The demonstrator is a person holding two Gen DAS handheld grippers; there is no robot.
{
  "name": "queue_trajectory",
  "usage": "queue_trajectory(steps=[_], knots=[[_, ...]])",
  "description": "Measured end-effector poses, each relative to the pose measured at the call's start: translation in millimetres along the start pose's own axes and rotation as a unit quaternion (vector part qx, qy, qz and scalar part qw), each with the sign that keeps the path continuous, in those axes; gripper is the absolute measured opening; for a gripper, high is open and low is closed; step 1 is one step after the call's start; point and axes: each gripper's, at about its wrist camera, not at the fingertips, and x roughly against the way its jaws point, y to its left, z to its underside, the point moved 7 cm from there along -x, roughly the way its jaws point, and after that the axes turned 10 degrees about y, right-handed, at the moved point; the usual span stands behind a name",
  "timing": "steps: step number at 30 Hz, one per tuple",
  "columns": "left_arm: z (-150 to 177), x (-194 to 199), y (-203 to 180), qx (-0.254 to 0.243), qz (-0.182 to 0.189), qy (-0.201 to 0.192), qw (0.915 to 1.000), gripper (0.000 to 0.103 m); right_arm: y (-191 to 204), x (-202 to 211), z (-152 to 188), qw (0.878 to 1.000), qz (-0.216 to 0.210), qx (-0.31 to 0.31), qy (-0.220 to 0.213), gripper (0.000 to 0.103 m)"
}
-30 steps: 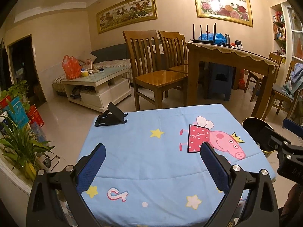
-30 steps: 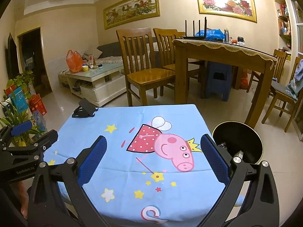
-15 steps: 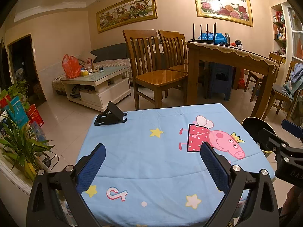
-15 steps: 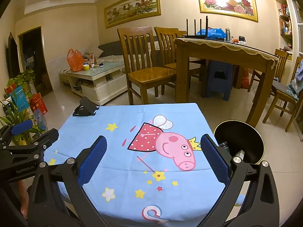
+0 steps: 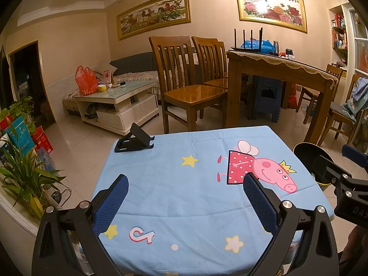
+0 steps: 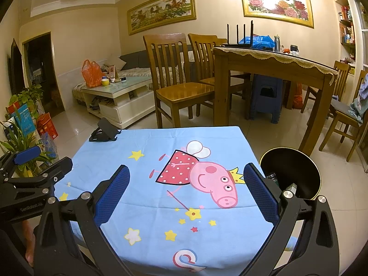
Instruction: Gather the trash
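Apparently the collecting is all but finished: no loose trash shows anywhere on the surface [image 6: 161, 151], which wears a blue cartoon-pig cloth and carries only a black phone stand [image 6: 104, 133] at its far left corner. What looks like the trash already lies in the black bin [image 6: 291, 174] on the floor just beside the surface's right edge; inside it, a dark bottle-like piece [image 6: 272, 176] and a pale, boxy scrap [image 6: 291, 187] can be made out, though too small to name with confidence. Both grippers hover over the near edge with nothing between their blue pads: the left gripper [image 5: 184, 203] has its jaws spread wide, and so does the right gripper [image 6: 186, 194]. The next move, I judge, is a last look for strays, otherwise simply rest.
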Motion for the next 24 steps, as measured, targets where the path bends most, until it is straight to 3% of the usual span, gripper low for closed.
queue_trajectory(steps=[24], knots=[[0.4,0.0,-0.2,0.0,0.0,0.0,1.0,0.096,2.1,2.5,-3.2,1.0,-0.004,0.004,0.0,0.098]])
